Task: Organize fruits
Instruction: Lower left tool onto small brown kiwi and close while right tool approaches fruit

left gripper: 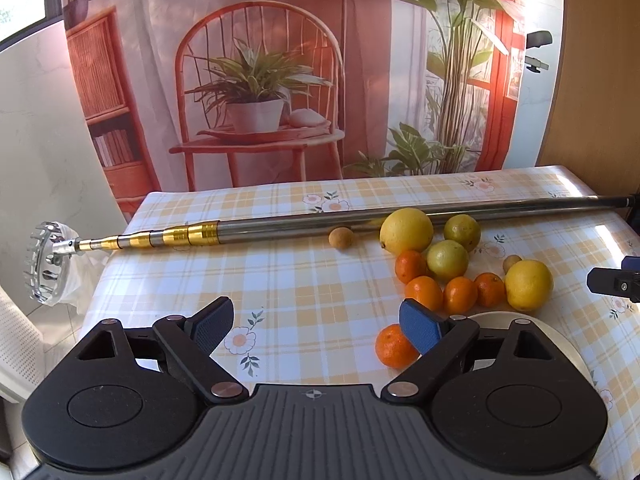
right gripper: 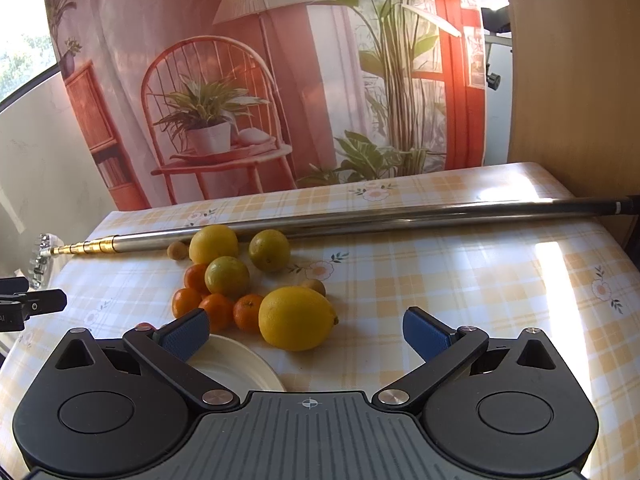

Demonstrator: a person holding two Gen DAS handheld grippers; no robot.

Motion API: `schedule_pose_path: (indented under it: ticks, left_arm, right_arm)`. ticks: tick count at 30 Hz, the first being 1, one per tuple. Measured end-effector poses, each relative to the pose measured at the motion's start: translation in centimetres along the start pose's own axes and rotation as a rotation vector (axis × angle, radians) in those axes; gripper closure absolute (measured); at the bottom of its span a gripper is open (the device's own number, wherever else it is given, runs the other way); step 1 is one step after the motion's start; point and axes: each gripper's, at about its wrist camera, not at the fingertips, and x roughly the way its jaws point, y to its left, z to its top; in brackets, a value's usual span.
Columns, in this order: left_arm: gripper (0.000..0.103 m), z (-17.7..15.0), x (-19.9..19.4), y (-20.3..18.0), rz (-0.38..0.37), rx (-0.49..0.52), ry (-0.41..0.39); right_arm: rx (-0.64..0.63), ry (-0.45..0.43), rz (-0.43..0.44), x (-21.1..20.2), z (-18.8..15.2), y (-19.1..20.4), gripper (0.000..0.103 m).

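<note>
A loose pile of fruit lies on the checked tablecloth: a big yellow lemon (right gripper: 296,317), a second lemon (left gripper: 406,231), two green limes (right gripper: 227,276) (right gripper: 269,250), several small oranges (left gripper: 424,293) and small brown fruits (left gripper: 341,237). One orange (left gripper: 394,346) lies apart, partly behind my left gripper's right finger. A white plate (right gripper: 236,368) sits near the table's front edge, partly under my right gripper's left finger. My left gripper (left gripper: 316,330) is open over bare cloth, left of the pile. My right gripper (right gripper: 306,334) is open, the big lemon just ahead of it.
A long telescopic metal pole (left gripper: 280,226) with a toothed picker head and bag (left gripper: 50,266) lies across the table behind the fruit, its head overhanging the left edge. A printed backdrop (left gripper: 280,80) hangs behind. Bare tablecloth (right gripper: 500,280) stretches right of the fruit.
</note>
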Motion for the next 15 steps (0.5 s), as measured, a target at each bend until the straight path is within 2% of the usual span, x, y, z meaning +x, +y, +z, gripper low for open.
schedule_pose_path:
  ticks: [2,4,7,11,15]
  left_arm:
    - [0.016,0.5,1.0,0.2,-0.02,-0.008,-0.003]
    - [0.025,1.2,2.1,0.2,-0.032,0.001,0.003]
    - [0.037,2.5,3.9,0.1,-0.051,0.031,0.0]
    - [0.037,3.9,6.5,-0.3,-0.088,0.096,-0.018]
    - [0.05,4.4,10.5,-0.3,-0.138,0.106,0.005]
  right_arm:
    - [0.009,-0.004,-0.012,0.6,0.2,-0.3,0.0]
    - [0.02,-0.005,-0.034,1.3,0.4,-0.5,0.001]
    - [0.062,0.019,-0.05,3.0,0.7,-1.2,0.008]
    - [0.09,0.021,-0.042,4.7,1.6,-1.6,0.009]
    - [0.075,0.01,-0.049,6.2,2.5,-1.3,0.009]
